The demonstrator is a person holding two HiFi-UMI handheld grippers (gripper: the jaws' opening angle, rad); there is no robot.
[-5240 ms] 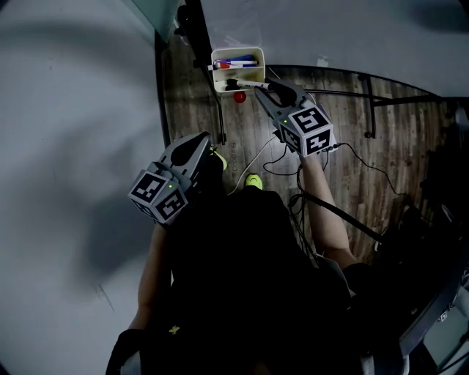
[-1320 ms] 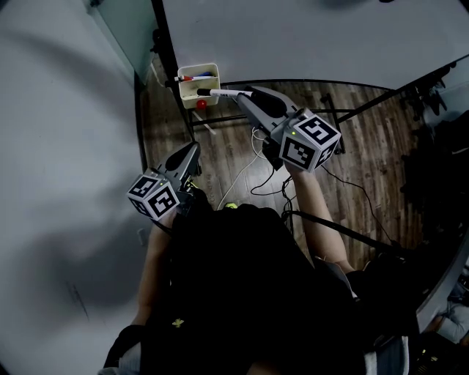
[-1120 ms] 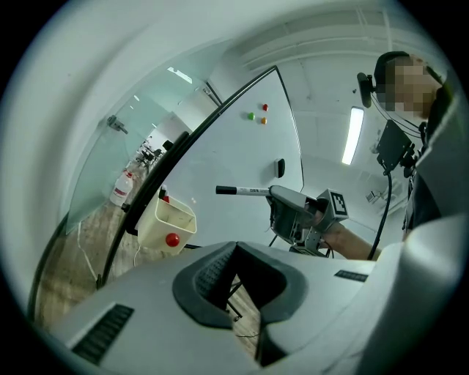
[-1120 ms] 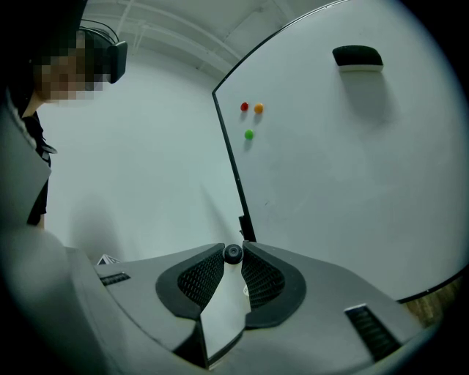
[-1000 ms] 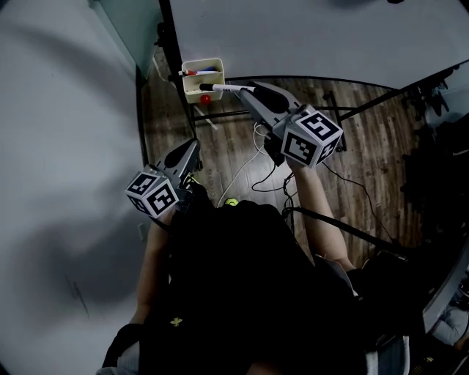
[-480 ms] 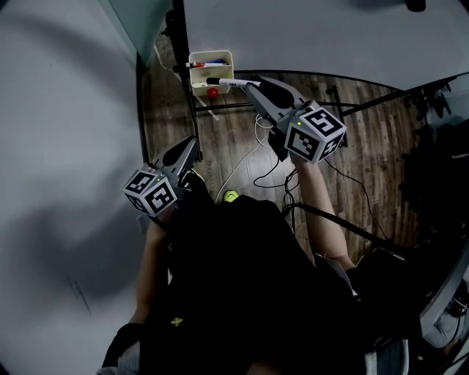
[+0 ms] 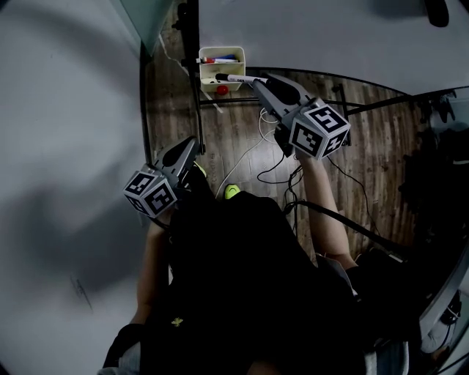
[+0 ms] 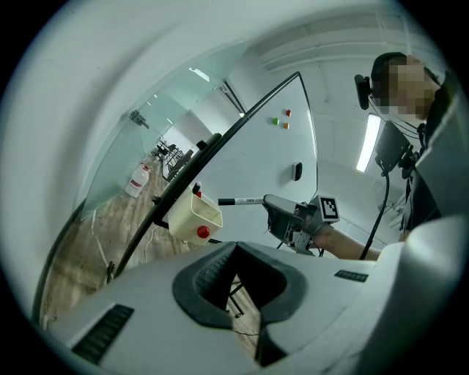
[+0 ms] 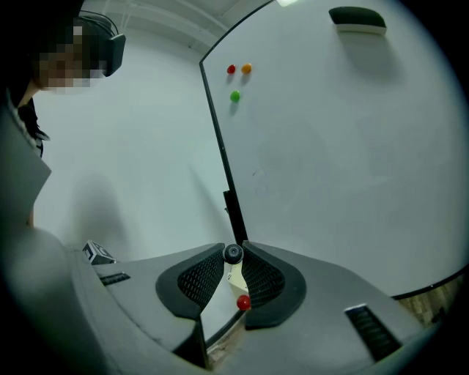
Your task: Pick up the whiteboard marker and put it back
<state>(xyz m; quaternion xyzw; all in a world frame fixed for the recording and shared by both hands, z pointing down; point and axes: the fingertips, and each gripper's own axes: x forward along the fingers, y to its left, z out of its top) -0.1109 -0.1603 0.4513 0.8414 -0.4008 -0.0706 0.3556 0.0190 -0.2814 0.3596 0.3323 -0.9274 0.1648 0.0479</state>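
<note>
The whiteboard marker (image 7: 233, 78) lies about level in my right gripper (image 7: 258, 81), which is shut on its rear end. Its dark tip reaches the front rim of the cream pen holder (image 7: 220, 66), which has other markers in it and a red knob on its front. In the right gripper view the marker's end (image 9: 233, 254) sits pinched between the fingertips, with the holder (image 9: 234, 282) below it. The left gripper view shows the marker (image 8: 242, 200) just right of the holder (image 8: 192, 217). My left gripper (image 7: 192, 141) hangs lower left, shut on nothing.
The whiteboard (image 9: 330, 146) carries several small magnets (image 9: 234, 95) and a black eraser (image 9: 357, 18). Its dark frame post (image 7: 192, 44) runs beside the holder. Cables (image 7: 271, 157) trail over the wood floor under the stand legs (image 7: 366, 99). A bottle (image 8: 136, 179) stands by the glass wall.
My right gripper has sunk a little with the marker, staying close to the holder's front rim. The left gripper has drifted slightly and stays shut.
</note>
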